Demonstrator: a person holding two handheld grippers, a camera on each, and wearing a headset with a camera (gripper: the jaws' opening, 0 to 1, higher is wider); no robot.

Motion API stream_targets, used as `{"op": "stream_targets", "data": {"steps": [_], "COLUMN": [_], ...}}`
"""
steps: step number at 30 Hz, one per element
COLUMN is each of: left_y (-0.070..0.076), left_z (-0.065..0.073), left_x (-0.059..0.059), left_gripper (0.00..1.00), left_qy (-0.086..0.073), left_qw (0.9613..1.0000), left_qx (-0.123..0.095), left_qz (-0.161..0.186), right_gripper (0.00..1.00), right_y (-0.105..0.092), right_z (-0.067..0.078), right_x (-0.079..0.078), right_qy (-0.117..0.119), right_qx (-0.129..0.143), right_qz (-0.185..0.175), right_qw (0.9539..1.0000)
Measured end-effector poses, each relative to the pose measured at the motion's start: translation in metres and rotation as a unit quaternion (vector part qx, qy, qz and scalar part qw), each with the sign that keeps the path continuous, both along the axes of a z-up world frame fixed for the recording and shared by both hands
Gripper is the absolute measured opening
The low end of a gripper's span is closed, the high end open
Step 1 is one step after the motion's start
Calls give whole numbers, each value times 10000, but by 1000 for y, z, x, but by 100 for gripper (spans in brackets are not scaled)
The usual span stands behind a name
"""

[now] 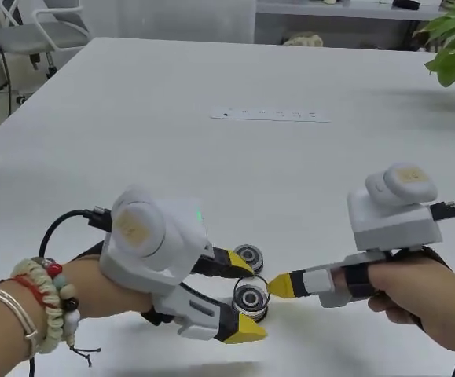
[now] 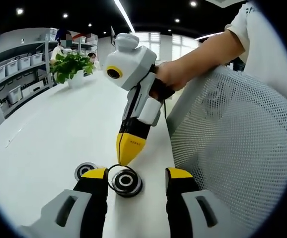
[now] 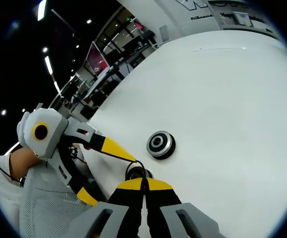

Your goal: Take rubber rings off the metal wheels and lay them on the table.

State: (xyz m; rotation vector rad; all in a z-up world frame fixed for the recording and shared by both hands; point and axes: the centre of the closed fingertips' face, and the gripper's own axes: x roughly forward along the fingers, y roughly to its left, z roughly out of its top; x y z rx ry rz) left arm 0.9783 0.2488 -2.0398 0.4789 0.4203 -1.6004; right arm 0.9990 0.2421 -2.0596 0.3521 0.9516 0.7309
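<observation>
A metal wheel lies on the white table between the jaws of my left gripper, which is open and straddles it. The same wheel sits between those jaws in the left gripper view. A thin black rubber ring loops up off its rim. My right gripper is shut on that ring, its yellow tip just above the wheel. A second wheel lies just beyond, also seen as a wheel ahead of my right gripper.
A flush socket panel sits in the table's middle. A potted plant stands at the far right, an office chair at the far left. A mesh chair back is close behind my right hand.
</observation>
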Motion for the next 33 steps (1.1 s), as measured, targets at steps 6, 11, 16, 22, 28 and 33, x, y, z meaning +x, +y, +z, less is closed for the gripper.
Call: {"op": "stream_targets", "data": {"steps": [6, 11, 16, 22, 28, 33], "left_y": [7, 15, 24, 49, 79, 97], "left_z": [18, 24, 39, 60, 76, 87], "left_x": [-3, -6, -9, -6, -2, -1], "left_gripper": [53, 59, 69, 72, 75, 76], "left_qy": [112, -6, -46, -208, -346, -446], "left_qw": [9999, 9999, 9999, 9994, 9961, 9913], "left_qx": [-80, 121, 86, -61, -215, -372], "left_qz": [22, -100, -69, 274, 784, 1178], "right_gripper": [0, 0, 0, 0, 0, 0], "right_y": [6, 8, 7, 6, 9, 7], "right_z": [1, 0, -1, -2, 0, 2], "right_x": [-3, -4, -4, -2, -3, -1], "right_qy": [26, 13, -17, -52, -91, -181], "right_qx": [69, 65, -5, -64, -79, -167], "right_qz": [99, 192, 221, 242, 296, 330], "right_qw": [9999, 9998, 9998, 9997, 9995, 9992]}}
